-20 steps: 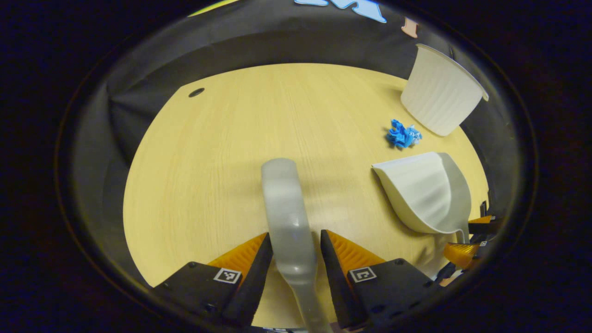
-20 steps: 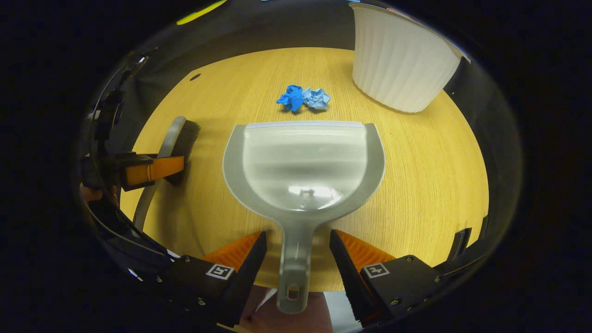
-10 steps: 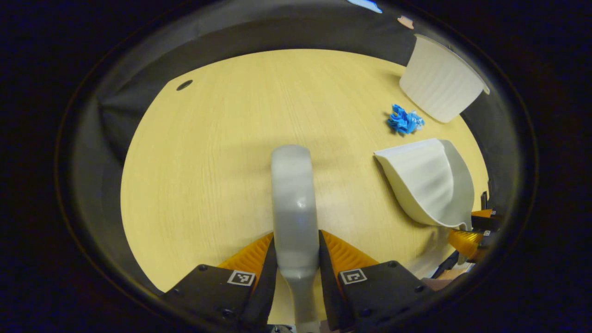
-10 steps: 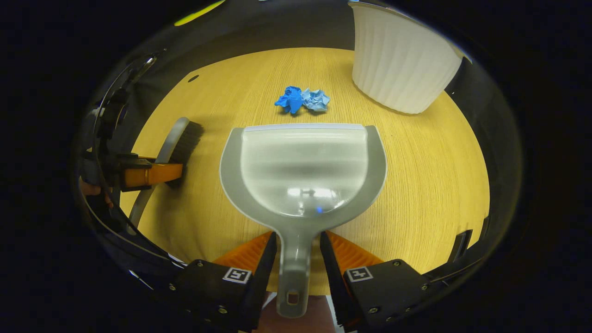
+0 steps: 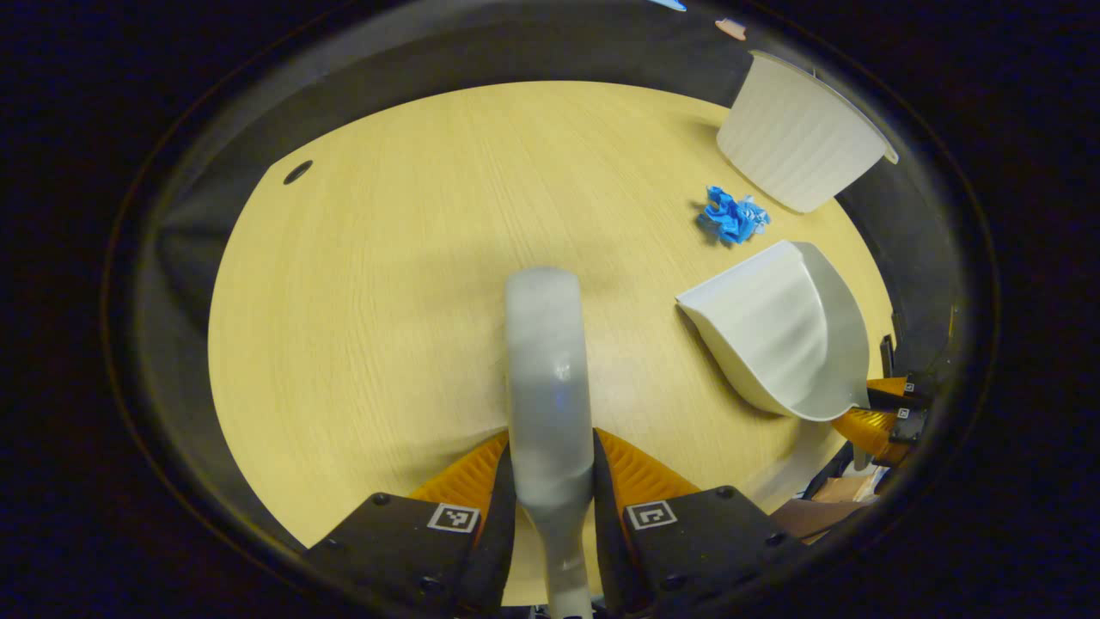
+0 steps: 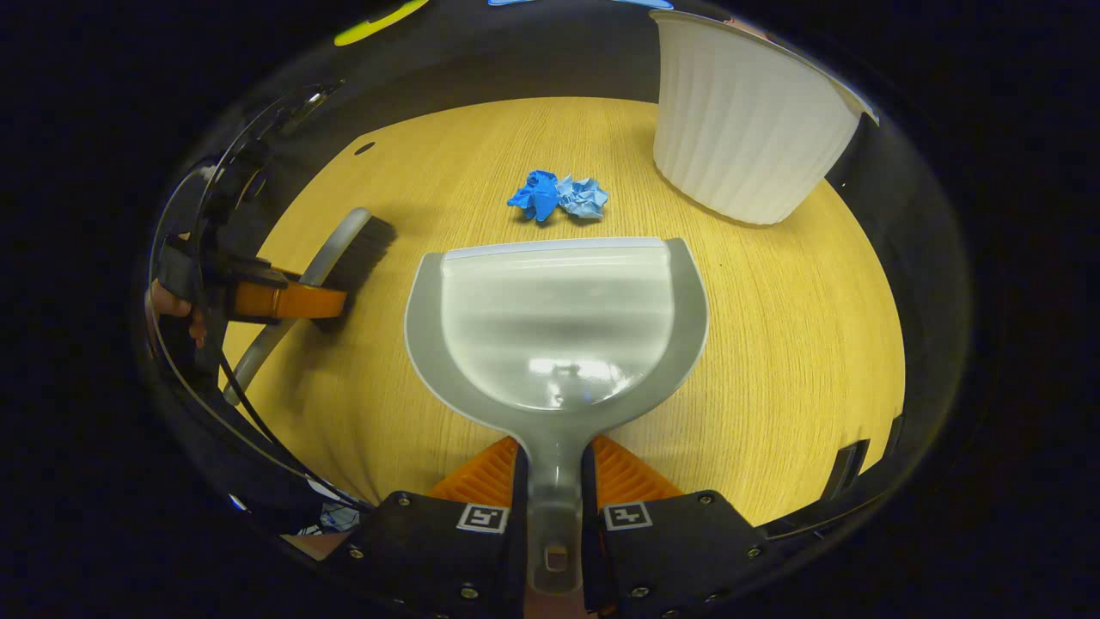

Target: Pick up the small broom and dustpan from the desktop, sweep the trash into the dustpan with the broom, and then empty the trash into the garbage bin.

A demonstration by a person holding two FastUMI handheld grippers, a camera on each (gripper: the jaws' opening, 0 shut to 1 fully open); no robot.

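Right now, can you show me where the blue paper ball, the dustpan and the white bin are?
blue paper ball (image 6: 557, 194), right gripper view, on the middle of the crumpled wad.
dustpan (image 6: 557, 320), right gripper view, on the floor of its scoop.
white bin (image 6: 739, 129), right gripper view, on its ribbed side wall.

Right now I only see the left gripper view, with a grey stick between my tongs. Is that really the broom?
Observer: Yes. The right gripper view shows the broom from the side, with dark bristles under its head.
Operator: Is the dustpan held too?
Observer: Yes. The right tongs are shut on the handle of the dustpan, one finger on each side.
Operator: Is anything in it yet?
Observer: No, its scoop is bare. The blue trash is two crumpled lumps lying just past its front lip, not touching it.
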